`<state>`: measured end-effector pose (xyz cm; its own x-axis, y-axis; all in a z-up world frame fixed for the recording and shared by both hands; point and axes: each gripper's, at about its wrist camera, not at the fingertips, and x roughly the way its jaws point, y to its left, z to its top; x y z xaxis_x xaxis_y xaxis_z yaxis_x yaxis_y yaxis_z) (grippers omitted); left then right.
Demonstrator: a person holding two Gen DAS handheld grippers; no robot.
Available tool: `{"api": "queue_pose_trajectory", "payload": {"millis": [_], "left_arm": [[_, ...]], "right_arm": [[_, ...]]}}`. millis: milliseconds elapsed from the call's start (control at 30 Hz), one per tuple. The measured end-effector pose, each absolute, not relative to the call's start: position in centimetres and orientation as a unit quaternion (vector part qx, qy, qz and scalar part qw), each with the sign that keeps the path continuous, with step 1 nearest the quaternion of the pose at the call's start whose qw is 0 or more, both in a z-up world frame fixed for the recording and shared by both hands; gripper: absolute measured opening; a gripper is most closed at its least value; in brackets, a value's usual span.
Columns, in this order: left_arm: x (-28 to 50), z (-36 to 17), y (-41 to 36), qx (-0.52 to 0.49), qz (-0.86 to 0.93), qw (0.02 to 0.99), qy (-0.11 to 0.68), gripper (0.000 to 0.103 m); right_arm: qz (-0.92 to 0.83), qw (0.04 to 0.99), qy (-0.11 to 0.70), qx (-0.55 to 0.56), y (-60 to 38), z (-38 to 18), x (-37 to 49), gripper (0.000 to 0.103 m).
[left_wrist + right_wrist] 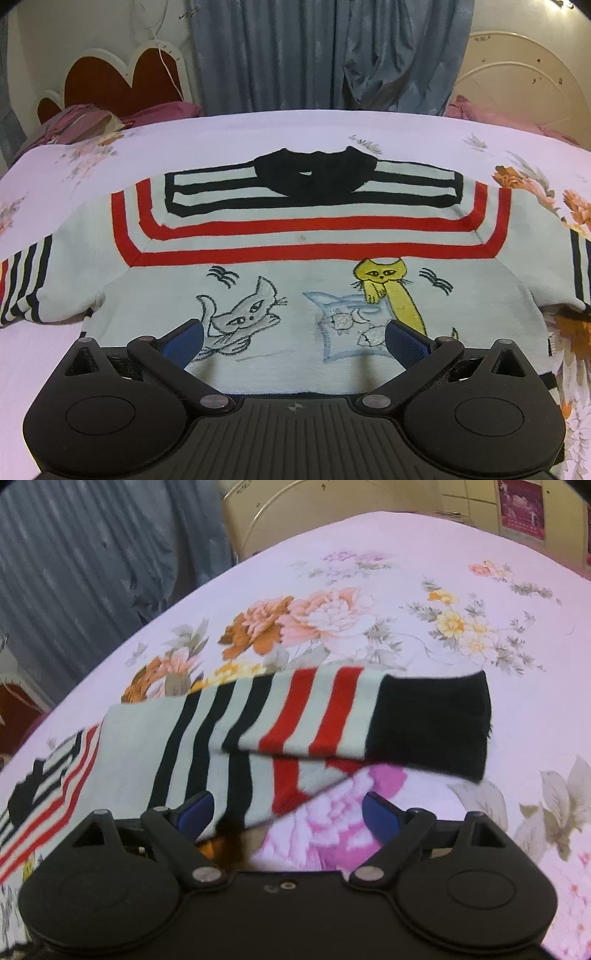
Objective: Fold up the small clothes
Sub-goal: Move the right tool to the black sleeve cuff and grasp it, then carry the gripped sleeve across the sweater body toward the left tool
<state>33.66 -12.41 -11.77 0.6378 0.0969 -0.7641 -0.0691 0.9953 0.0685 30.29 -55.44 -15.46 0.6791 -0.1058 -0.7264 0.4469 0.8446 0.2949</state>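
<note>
A small white sweater (295,295) lies flat on the bed, with a black collar (314,177), red and black stripes and cat drawings. My left gripper (293,338) is open just above its lower hem, blue fingers (184,341) spread over the cat drawings. In the right wrist view the sweater's striped sleeve (295,716) with a black cuff (432,723) lies across the bedsheet, partly doubled on itself. My right gripper (288,810) is open and empty just before the sleeve's lower edge; its left finger (195,808) sits over the sleeve.
The bed carries a pale pink floral sheet (369,609). Blue curtains (325,55) hang behind it. A red and white headboard (122,77) and pink pillows (159,110) are at the far left. A cream round panel (524,81) stands at the far right.
</note>
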Motion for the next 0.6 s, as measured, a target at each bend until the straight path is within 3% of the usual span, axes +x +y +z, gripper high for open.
{"api": "queue_pose_trajectory", "payload": {"millis": [133,200,300,367,600], "left_arm": [[33.8,-11.9,-12.3,0.019,0.048,0.904,0.425,0.103],[33.8,-12.0,-12.3,0.021,0.049,0.903,0.427,0.103],[33.9,-12.0,-12.2,0.017,0.046,0.9,0.432,0.103],[33.9,-12.0,-12.0,0.007,0.041,0.899,0.436,0.103],[33.9,-11.6,-11.2,-0.014,0.037,0.9,0.435,0.103]], "right_arm": [[-0.171,0.888,0.345,0.251,-56.8,-15.6,31.2,0.087],[-0.183,0.886,0.33,0.268,-57.6,-15.7,31.4,0.081],[-0.196,0.888,0.317,0.268,-58.1,-15.7,31.3,0.059],[-0.205,0.888,0.312,0.269,-58.6,-15.8,31.1,0.033],[-0.19,0.904,0.302,0.237,-57.9,-14.5,31.0,0.021]]}}
